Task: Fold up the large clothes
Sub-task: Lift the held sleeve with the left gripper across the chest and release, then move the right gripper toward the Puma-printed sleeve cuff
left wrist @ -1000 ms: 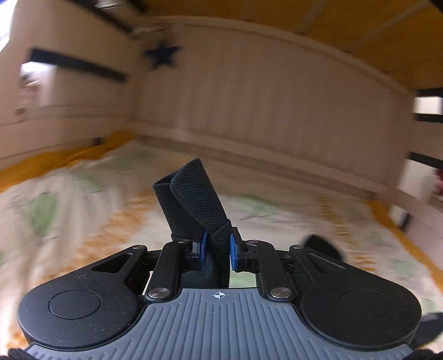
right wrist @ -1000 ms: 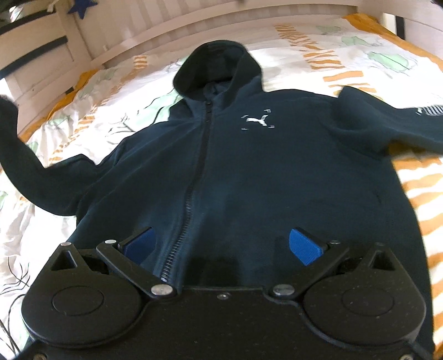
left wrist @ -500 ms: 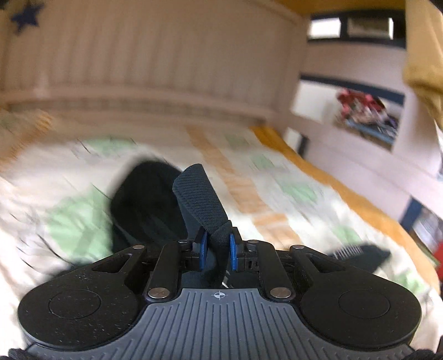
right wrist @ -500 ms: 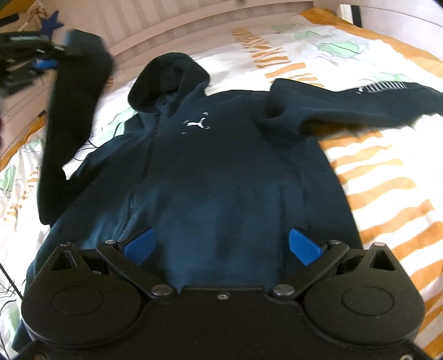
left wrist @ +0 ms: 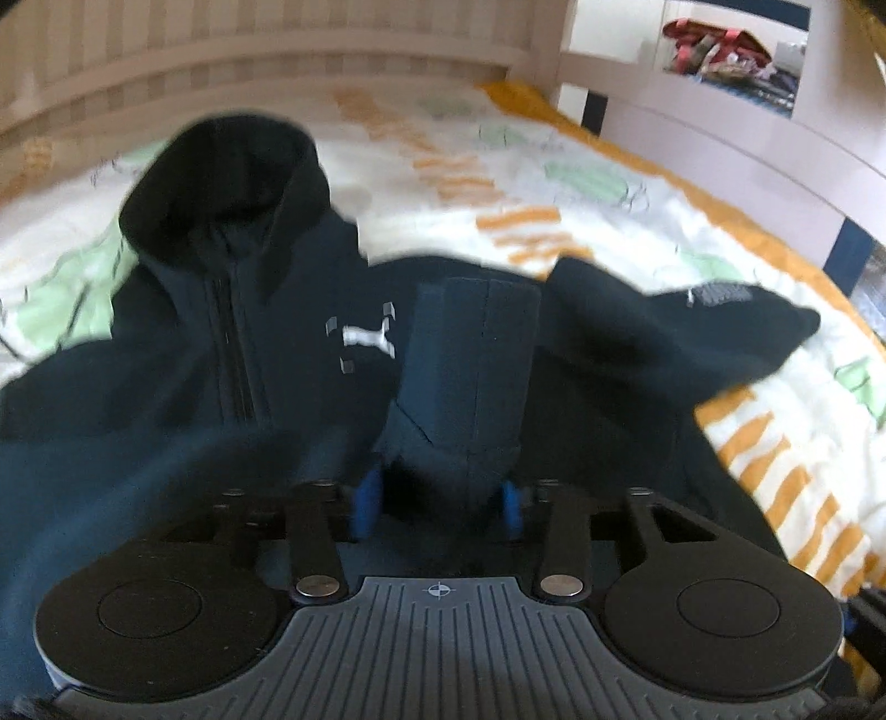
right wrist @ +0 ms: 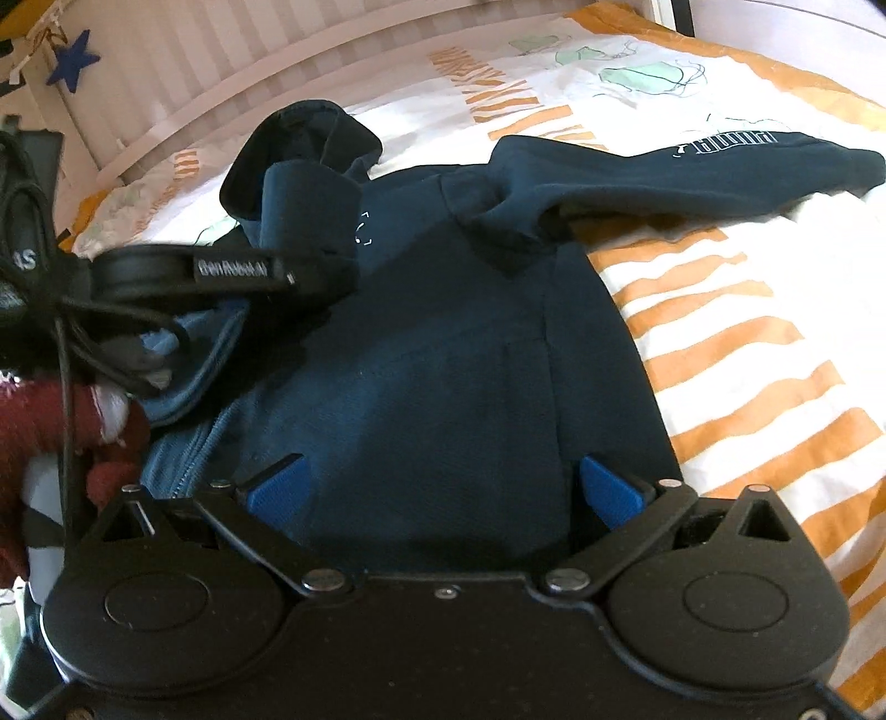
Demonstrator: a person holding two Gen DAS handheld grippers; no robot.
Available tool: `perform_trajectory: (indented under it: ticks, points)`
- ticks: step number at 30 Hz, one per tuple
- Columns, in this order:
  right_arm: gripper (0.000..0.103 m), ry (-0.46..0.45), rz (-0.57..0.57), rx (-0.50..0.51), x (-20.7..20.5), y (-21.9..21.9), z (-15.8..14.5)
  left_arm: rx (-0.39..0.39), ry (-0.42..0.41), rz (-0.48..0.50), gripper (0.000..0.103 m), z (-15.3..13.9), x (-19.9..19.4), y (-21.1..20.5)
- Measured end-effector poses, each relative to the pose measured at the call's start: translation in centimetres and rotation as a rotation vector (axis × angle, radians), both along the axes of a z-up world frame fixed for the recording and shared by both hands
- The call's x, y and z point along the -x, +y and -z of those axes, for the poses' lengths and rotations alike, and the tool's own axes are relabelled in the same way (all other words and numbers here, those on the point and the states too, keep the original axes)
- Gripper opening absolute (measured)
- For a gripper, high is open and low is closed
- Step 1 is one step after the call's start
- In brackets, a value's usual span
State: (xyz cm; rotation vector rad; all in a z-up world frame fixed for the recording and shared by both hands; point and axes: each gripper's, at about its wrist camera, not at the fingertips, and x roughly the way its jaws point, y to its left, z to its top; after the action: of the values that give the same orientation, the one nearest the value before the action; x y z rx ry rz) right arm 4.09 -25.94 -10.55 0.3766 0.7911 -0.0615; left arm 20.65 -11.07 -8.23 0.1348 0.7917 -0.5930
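A dark navy zip hoodie [right wrist: 443, 354] lies face up on the bed, hood toward the headboard; it also shows in the left wrist view [left wrist: 232, 354]. My left gripper [left wrist: 440, 501] holds the ribbed sleeve cuff [left wrist: 476, 343] loosely between parted pads, over the chest by the white logo [left wrist: 365, 338]. From the right wrist view the left gripper [right wrist: 232, 271] hovers over the hoodie's left chest with the cuff [right wrist: 310, 199]. My right gripper [right wrist: 443, 487] is open and empty above the hem. The other sleeve [right wrist: 692, 171] lies stretched out to the right.
The bedsheet [right wrist: 747, 343] is white with orange stripes and green prints. A slatted white headboard [left wrist: 277, 61] runs along the far side, with a blue star [right wrist: 72, 63] on it. A shelf with clutter [left wrist: 714, 44] stands beyond the bed's right rail.
My left gripper has swung the sleeve cuff from the left side across over the hoodie's chest, and its pads have parted wider. My right gripper stays open over the hem.
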Motion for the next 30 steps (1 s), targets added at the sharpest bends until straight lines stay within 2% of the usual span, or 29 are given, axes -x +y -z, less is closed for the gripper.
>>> perform_trajectory:
  ticks: [4, 8, 10, 12, 14, 17, 18, 20, 22, 24, 27, 30]
  points:
    - [0.103, 0.006, -0.013, 0.032, 0.0, 0.6, 0.2, -0.005, 0.064, 0.009, 0.053, 1.2, 0.8, 0.4]
    - [0.103, 0.017, -0.068, 0.113, 0.1, 1.5, 0.8, 0.026, 0.042, 0.011, 0.061, 0.4, 3.2, 2.5]
    - [0.103, 0.026, -0.105, 0.171, 0.0, 2.1, 0.9, 0.009, 0.008, -0.005, 0.066, 0.0, 4.4, 3.8]
    - [0.103, 0.029, -0.122, 0.206, 0.1, 2.6, 1.0, -0.004, -0.02, -0.027, 0.067, -0.1, 5.1, 5.4]
    - [0.103, 0.038, -0.125, 0.202, 0.0, 2.5, 1.0, -0.023, -0.016, -0.077, 0.067, 0.3, 5.1, 7.5]
    - [0.103, 0.072, -0.155, 0.198, -0.6, 2.2, 0.6, -0.023, 0.038, -0.183, 0.067, 1.4, 4.5, 11.2]
    - [0.103, 0.078, -0.165, 0.195, -0.7, 2.1, 0.4, -0.012, 0.055, -0.217, 0.066, 1.8, 4.5, 12.5]
    - [0.102, 0.073, -0.171, 0.172, -0.7, 1.7, 0.1, 0.046, 0.037, -0.236, 0.059, 2.1, 4.9, 14.7]
    - [0.099, 0.049, -0.157, 0.131, -0.9, 1.0, -0.6, 0.034, 0.013, -0.259, 0.05, 2.1, 5.6, 15.7]
    - [0.095, 0.013, -0.142, 0.086, -1.3, 0.3, -1.3, 0.042, 0.001, -0.273, 0.049, 2.1, 6.1, 16.1]
    - [0.095, -0.026, -0.127, 0.045, -2.9, -0.5, -2.1, 0.074, -0.004, -0.305, 0.049, 2.1, 6.7, 16.8]
    - [0.089, -0.062, -0.122, 0.022, -5.0, -1.1, -2.1, 0.104, -0.001, -0.326, 0.049, 2.2, 7.0, 17.5]
